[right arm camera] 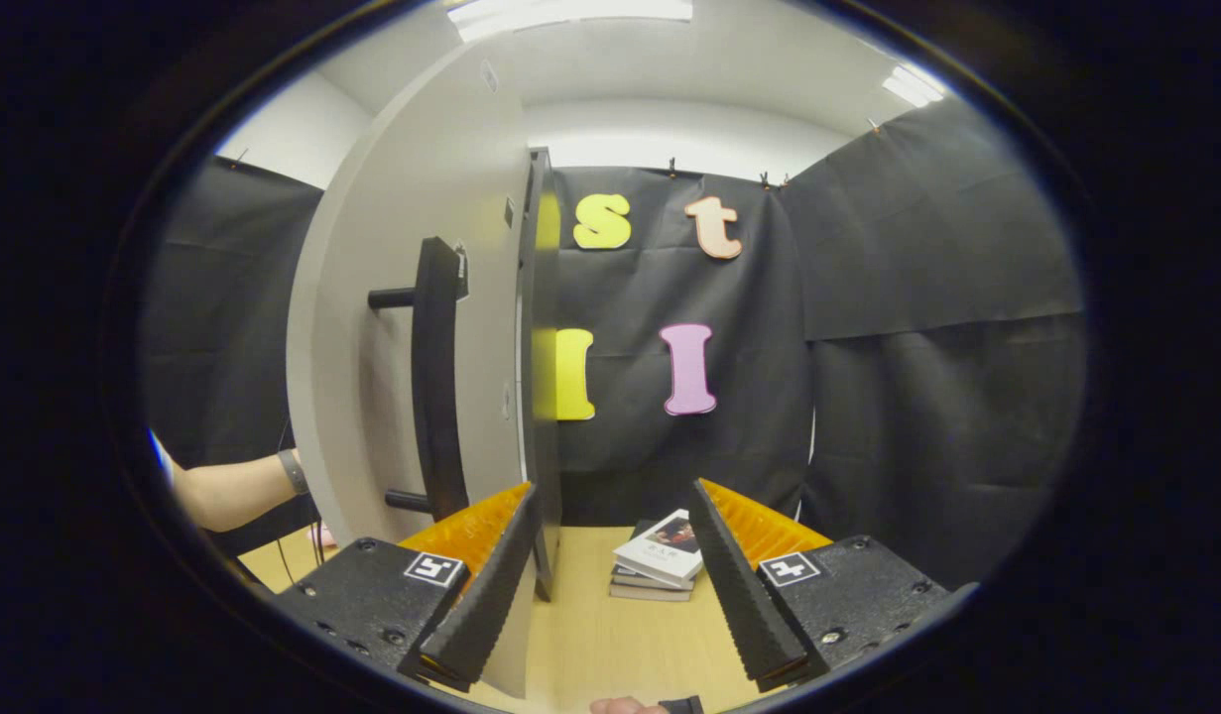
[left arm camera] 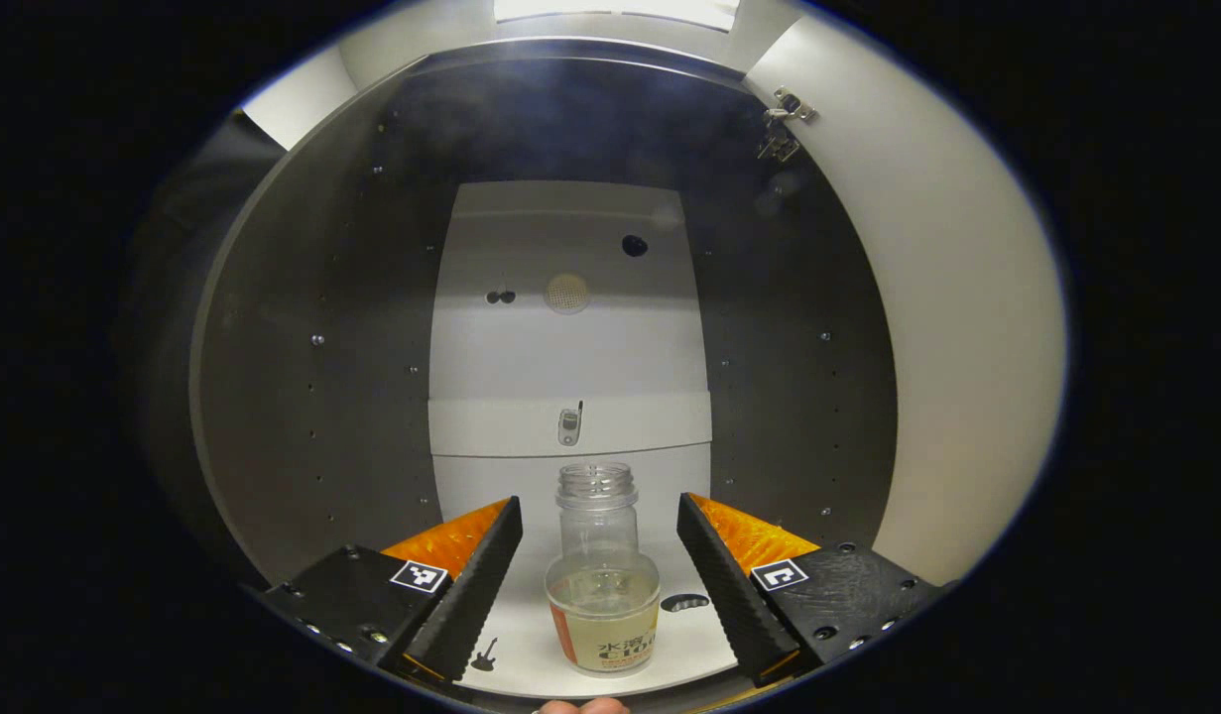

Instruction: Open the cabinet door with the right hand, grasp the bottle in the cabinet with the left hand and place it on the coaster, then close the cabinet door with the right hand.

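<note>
Left gripper view: dark cabinet (left arm camera: 322, 397) interior, pale shelf floor (left arm camera: 531, 635), pale back panel. Left gripper (left arm camera: 600, 565) spread wide; bottle (left arm camera: 600, 570) upright between fingers, untouched, no cap.

Right gripper view: cabinet door (right arm camera: 392, 327) swung open, edge-on, bar handle (right arm camera: 436, 387) just beyond left finger. Right gripper (right arm camera: 610, 575) spread, holding nothing. Wooden table (right arm camera: 610, 635); stacked books (right arm camera: 660, 567) ahead. Forearm (right arm camera: 233, 491) at left.

Left gripper view faces cabinet (left arm camera: 273, 397) interior; right faces door (right arm camera: 392, 327) edge.
</note>
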Demonstrator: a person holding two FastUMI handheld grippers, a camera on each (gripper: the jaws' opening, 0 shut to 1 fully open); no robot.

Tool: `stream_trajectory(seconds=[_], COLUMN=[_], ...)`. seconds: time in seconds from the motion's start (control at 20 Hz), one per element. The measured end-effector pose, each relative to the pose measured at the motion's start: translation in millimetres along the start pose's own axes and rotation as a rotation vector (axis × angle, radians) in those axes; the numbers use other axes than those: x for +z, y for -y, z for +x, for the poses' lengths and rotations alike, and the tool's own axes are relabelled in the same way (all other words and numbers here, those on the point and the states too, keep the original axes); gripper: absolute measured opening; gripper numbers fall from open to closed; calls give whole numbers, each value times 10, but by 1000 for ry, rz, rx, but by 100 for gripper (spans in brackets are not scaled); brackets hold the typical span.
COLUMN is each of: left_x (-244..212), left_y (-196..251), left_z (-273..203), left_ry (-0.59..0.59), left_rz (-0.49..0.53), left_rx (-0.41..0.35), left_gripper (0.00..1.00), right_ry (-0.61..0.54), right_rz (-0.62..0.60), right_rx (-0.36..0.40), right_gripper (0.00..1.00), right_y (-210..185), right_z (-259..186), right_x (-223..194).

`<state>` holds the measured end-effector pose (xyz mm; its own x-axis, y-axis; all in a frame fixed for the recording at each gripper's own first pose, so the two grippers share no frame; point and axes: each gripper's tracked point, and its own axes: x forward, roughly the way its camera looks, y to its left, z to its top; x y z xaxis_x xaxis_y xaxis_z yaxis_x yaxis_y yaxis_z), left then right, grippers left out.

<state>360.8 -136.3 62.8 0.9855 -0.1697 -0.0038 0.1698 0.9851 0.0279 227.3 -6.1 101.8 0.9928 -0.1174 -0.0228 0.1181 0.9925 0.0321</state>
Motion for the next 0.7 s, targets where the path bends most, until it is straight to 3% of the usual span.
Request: stream_trajectory(seconds=[0.2, 0.25, 0.4, 0.5, 0.55, 0.6, 0.65, 0.7], left_x=[-63, -56, -14, -7, -2, 6, 21, 33], left_y=[-19, -31, -79, -97, -83, -69, -84, -105], left_z=[51, 67, 123, 51, 35, 8, -23, -65], left_ry=[-13, -7, 15, 5, 1, -2, 1, 3], left_rz=[-14, -13, -9, -7, -16, -21, -20, -16], left_rx=[-7, -5, 16, 15, 5, -5, -4, -1], left_gripper=[93, 83, 69, 46, 43, 42, 53, 54], right_ry=[0, -2, -7, -5, -5, -6, -7, -8], right_rz=[1, 1, 10, 19, 23, 25, 26, 26], right_rx=[1, -1, -4, -2, -1, -1, 0, -1], right_gripper=[93, 94, 93, 94, 94, 94, 94, 94], right_y=[17, 17, 27, 26, 31, 31, 28, 28], right_z=[41, 46, 77, 78, 83, 87, 85, 79], right_x=[-13, -21, -35, -41, -47, -53, -58, -58])
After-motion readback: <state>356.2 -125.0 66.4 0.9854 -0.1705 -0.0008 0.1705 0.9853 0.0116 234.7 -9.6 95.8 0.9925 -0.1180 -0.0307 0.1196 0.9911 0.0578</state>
